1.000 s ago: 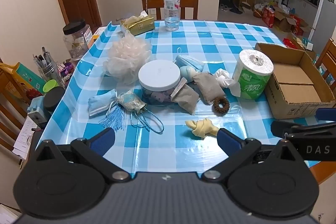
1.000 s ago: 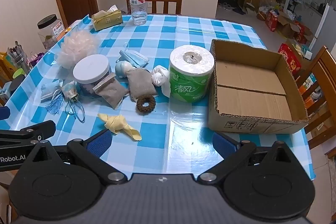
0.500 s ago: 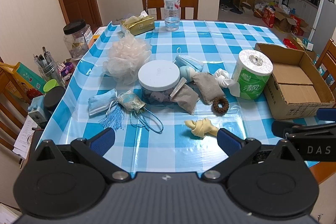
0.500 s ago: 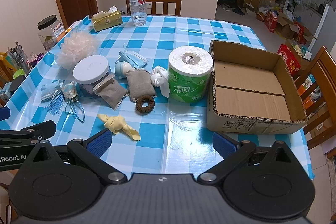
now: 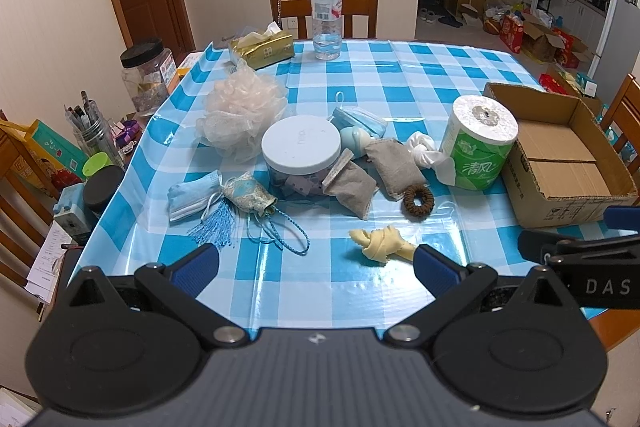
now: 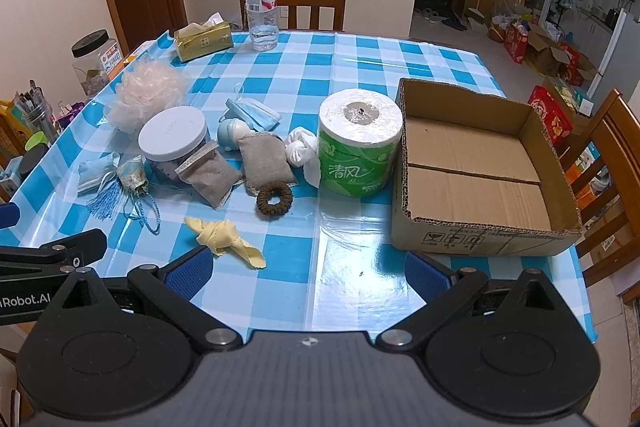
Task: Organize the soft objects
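Note:
Soft things lie on the blue checked table: a yellow knotted cloth [image 5: 380,241] [image 6: 224,235], a brown hair tie [image 5: 418,199] [image 6: 274,199], two grey sachets [image 5: 394,167] [image 6: 264,163], a white knotted cloth [image 6: 300,147], face masks [image 5: 192,195], a tasselled pouch [image 5: 248,193] and a bath pouf [image 5: 242,115]. An open cardboard box [image 6: 480,163] stands at the right, empty. My left gripper [image 5: 316,267] is open and empty near the front edge, beside the yellow cloth. My right gripper [image 6: 308,273] is open and empty, above the front edge.
A toilet roll [image 6: 358,143] stands next to the box. A white-lidded jar [image 5: 302,151], a water bottle [image 5: 326,15] and a tissue pack [image 5: 262,49] are on the table. Wooden chairs [image 6: 612,163] stand around it. Clutter sits at the left edge [image 5: 92,143].
Both grippers have drifted back very slightly. Nothing on the table has moved.

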The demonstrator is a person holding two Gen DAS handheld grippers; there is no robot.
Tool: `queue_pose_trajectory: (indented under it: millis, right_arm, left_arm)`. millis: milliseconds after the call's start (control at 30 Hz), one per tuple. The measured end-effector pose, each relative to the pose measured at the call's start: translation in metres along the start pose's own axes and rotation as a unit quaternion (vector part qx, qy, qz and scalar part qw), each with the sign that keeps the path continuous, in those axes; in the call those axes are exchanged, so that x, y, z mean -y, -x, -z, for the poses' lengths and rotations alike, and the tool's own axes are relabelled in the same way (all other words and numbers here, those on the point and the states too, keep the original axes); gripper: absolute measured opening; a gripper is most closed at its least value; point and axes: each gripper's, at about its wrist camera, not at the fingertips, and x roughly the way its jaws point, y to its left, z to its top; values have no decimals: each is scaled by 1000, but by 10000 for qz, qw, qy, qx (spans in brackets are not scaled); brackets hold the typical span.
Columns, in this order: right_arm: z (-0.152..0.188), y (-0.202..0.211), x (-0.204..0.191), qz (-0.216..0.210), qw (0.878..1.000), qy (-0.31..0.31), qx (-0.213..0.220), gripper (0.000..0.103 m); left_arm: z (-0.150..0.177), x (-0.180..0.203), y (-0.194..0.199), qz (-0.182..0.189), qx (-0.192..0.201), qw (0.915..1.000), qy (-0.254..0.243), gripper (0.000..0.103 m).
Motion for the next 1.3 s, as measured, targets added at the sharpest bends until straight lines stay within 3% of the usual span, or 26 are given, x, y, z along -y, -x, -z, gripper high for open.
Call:
queue_pose_trajectory:
  millis: [767, 1300]
  right_arm:
    - [2, 6, 6, -182, 9995, 193, 151, 103]
    - [11, -32, -11, -484, 9970, 575, 176, 103]
  left_arm:
    - [-3, 9, 6, -158, 135, 9998, -25, 102]
    - [10, -5, -25, 59, 182, 9996, -206, 102]
